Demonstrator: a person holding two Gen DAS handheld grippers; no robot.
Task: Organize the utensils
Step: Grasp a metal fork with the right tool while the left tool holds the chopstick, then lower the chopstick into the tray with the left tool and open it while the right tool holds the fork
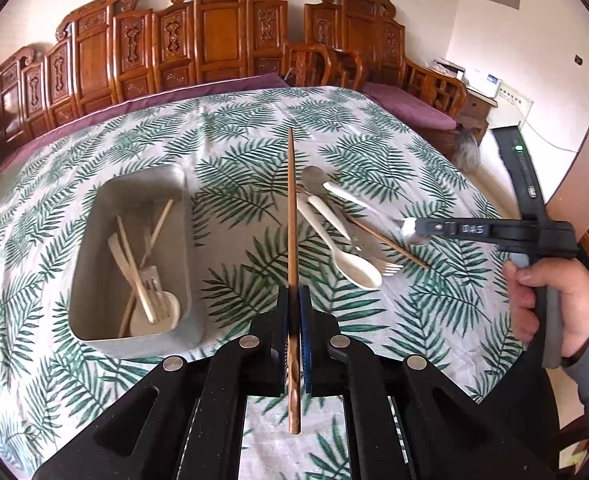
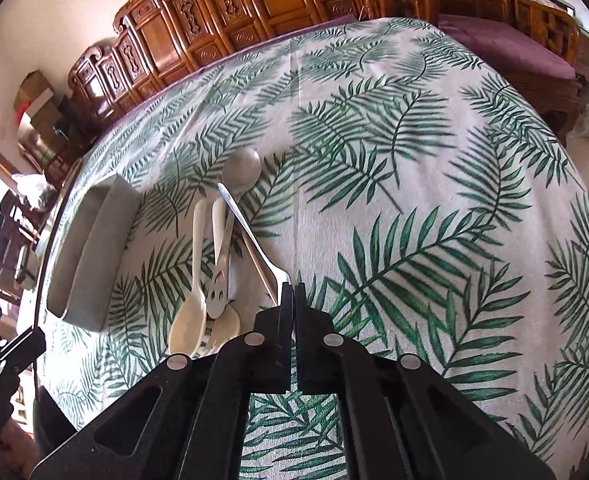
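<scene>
My left gripper (image 1: 293, 296) is shut on a dark wooden chopstick (image 1: 292, 208) that points away over the table. A grey metal tray (image 1: 94, 240) at the left holds pale chopsticks, a fork and a spoon. My right gripper (image 2: 293, 292) is shut on a metal spoon (image 2: 242, 216) by its bowl end, handle pointing away; it shows from the side in the left wrist view (image 1: 410, 231). A loose pile lies beside it: a cream spoon (image 1: 346, 256), a cream fork (image 1: 382, 266), a metal ladle spoon (image 2: 243, 170) and a slotted metal utensil (image 2: 219, 284).
The table has a palm-leaf cloth (image 1: 374, 140). A carved wooden bench (image 1: 214, 40) with purple cushions runs along the far side. The tray shows in the right wrist view (image 2: 90, 256) near the table's left edge. A hand (image 1: 554, 300) holds the right gripper's handle.
</scene>
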